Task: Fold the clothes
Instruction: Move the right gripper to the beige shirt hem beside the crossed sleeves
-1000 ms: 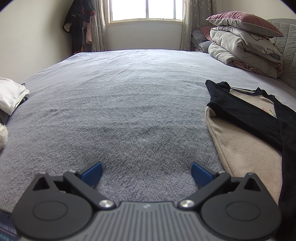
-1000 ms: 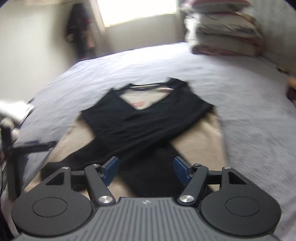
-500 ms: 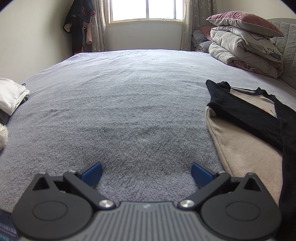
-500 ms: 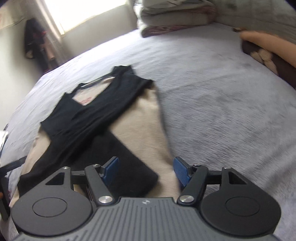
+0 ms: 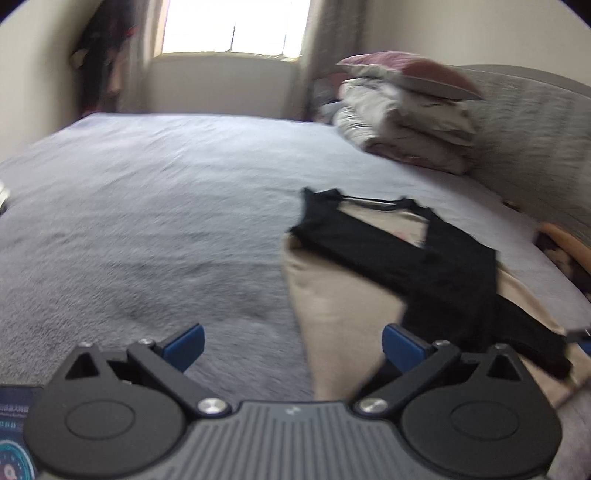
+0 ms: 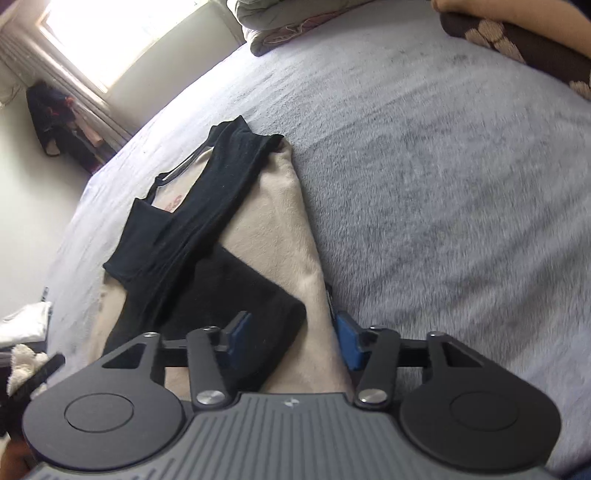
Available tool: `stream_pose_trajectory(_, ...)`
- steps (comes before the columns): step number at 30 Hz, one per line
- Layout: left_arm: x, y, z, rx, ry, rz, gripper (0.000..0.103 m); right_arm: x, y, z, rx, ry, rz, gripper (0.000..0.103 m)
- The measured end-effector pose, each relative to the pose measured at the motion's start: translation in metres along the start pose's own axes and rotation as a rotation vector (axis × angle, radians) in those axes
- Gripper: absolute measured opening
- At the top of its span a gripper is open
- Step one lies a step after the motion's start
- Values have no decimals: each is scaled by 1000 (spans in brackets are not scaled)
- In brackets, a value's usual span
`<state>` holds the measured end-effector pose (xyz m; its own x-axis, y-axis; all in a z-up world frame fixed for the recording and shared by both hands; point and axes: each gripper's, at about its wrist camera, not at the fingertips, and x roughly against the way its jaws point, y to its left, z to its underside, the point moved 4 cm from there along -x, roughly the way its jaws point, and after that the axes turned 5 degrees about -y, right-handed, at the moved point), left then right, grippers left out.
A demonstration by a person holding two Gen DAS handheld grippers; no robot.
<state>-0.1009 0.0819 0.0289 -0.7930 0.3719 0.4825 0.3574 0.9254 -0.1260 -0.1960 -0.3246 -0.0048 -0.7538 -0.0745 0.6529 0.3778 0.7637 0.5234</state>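
Right gripper (image 6: 291, 341) jaws just closing, half open around the hem corner of one beige shirt (image 6: 271, 221), pads not pressing. Left gripper (image 5: 291, 341) wide open, empty. Shirt flat on grey bed (image 6: 443, 184), two black sleeves (image 6: 207, 206) crossed on it.

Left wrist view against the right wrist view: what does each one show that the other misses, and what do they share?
Only the left wrist view shows the grey headboard and the left gripper, open over bare blanket. Only the right wrist view shows the white clothes at the bed's edge and the right gripper, whose jaws have just been closing around the shirt's lower corner; whether the pads press yet is unclear. Both show the beige shirt with black sleeves crossed over it, the grey blanket, the window and the stacked bedding.
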Motion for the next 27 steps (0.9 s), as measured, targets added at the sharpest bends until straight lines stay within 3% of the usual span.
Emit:
stream_pose_trajectory(4,3,-9,15,-3,64,-11,103,12,0,5,-19,-17,-1,37)
stream_pose_trajectory(7,7,-16,23,18,97,49,97,15,-2,9,-20,-9,13,23)
stream_pose_trajectory(10,8,-32,30,-65,123,68,88,13,-1,12,-2,3,25,23)
stream_pose_trajectory(15,2,-22,41,30,182,79,51,11,-5,14,10,3,72,23)
stream_pose_trajectory(17,2,-26,42,12,182,97,42,10,-5,16,24,-4,81,23)
stream_pose_trajectory(20,0,-29,44,3,187,100,37,6,3,20,90,-5,109,24)
stream_pose_trajectory(22,0,-30,43,-1,184,95,25,6,5,20,103,-11,107,22)
stream_pose_trajectory(23,1,-30,43,-4,182,94,13,6,5,20,105,-14,104,19)
stream_pose_trajectory(24,1,-32,42,-14,181,93,9,6,5,20,108,-17,100,10)
stream_pose_trajectory(27,4,-34,41,-29,175,87,8,11,9,18,128,-32,85,8)
